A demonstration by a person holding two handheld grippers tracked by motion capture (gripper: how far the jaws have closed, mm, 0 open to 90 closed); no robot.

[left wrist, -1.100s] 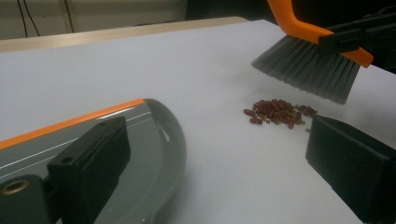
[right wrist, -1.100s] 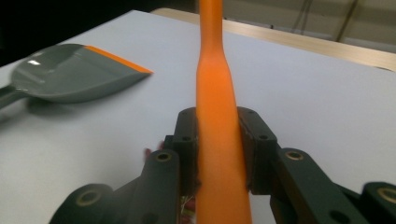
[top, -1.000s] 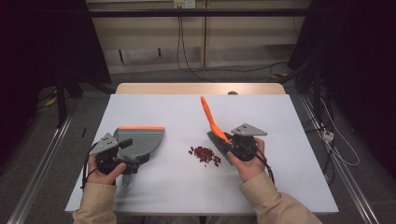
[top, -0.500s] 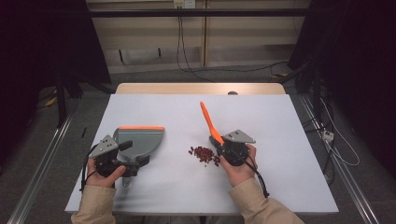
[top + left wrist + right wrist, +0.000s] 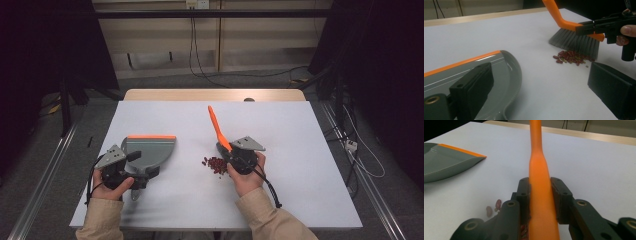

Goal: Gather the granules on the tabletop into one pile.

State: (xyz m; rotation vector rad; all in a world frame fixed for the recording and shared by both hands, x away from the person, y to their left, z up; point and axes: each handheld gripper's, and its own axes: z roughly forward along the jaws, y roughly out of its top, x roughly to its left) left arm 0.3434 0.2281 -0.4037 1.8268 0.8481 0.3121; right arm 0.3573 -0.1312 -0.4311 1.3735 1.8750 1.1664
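Note:
A small pile of red beans [image 5: 215, 164] [image 5: 571, 56] [image 5: 495, 207] lies mid-table. My right gripper [image 5: 234, 152] [image 5: 540, 183] [image 5: 599, 25] is shut on the orange handle of a hand brush [image 5: 216, 125] [image 5: 537, 157]. The brush's grey bristles [image 5: 576, 42] stand on the table right behind the beans. Left of the pile lies a grey dustpan [image 5: 150, 150] [image 5: 446, 77] [image 5: 446, 162] with an orange front lip. My left gripper [image 5: 120, 167] [image 5: 540, 67] sits at the pan's back with its jaws wide apart, one over the pan and one over bare table.
The white tabletop [image 5: 310, 150] has free room on the right and at the back, where a wooden strip [image 5: 215, 95] edges it. Cables [image 5: 350, 150] lie on the floor to the right, beyond the table's side.
My right gripper has carried the brush leftward and slightly down, bringing the bristles up to the beans. The left gripper and dustpan have stayed put.

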